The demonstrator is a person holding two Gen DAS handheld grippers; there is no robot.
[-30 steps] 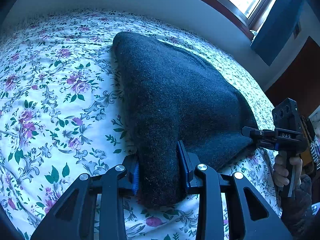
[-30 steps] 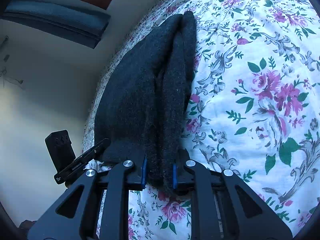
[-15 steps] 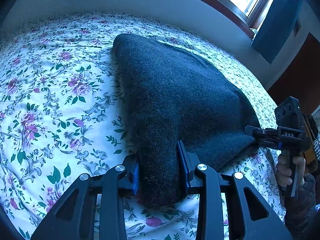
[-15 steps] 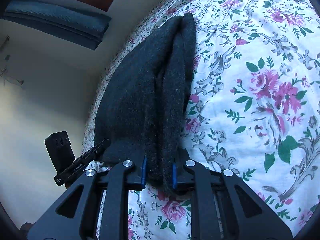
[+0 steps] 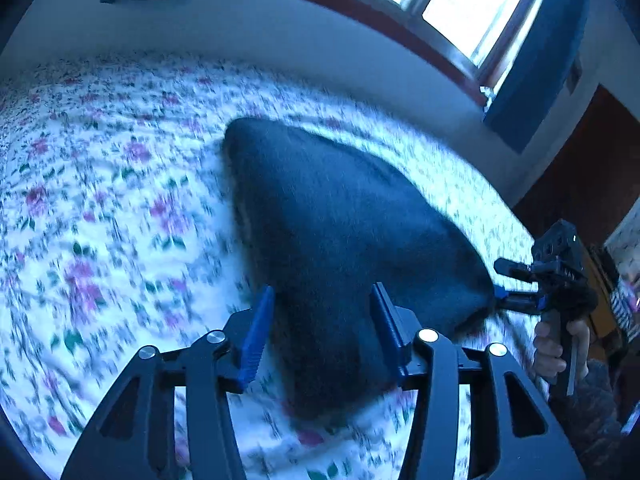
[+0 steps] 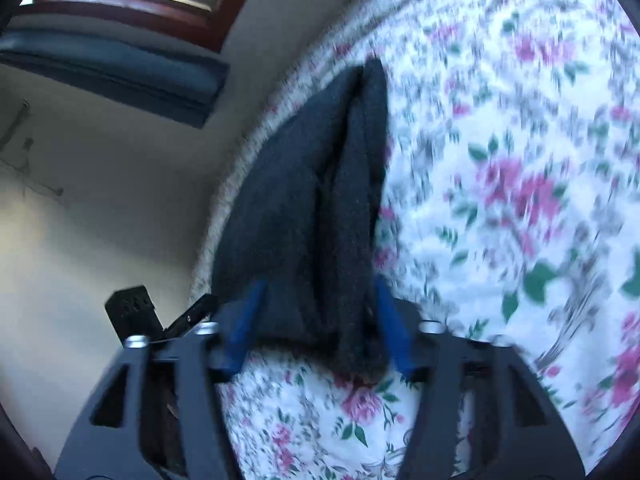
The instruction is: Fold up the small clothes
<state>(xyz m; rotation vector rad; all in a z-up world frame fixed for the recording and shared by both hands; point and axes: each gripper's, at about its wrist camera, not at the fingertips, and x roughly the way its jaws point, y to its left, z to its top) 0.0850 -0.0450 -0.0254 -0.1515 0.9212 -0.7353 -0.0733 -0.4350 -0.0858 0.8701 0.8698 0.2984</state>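
cloth (image 5: 340, 216): dark, folded, lying on the flowered bedspread (image 5: 100, 208)
left gripper (image 5: 320, 328): jaws opening, near corner of cloth between them, pads look clear of it
right gripper (image 6: 316, 320): jaws opening, other corner between them, no squeeze visible
view: blurred

The garment (image 5: 340, 232) between my fingers is thick dark cloth, matt and fuzzy like felted wool. The bed sheet (image 5: 100, 220) is smooth printed floral cotton. My left gripper (image 5: 320, 328) and right gripper (image 6: 316, 320) are matt black plastic with ribbed blue pads and shiny metal rivets. The window frame (image 5: 360, 4) is glossy dark wood
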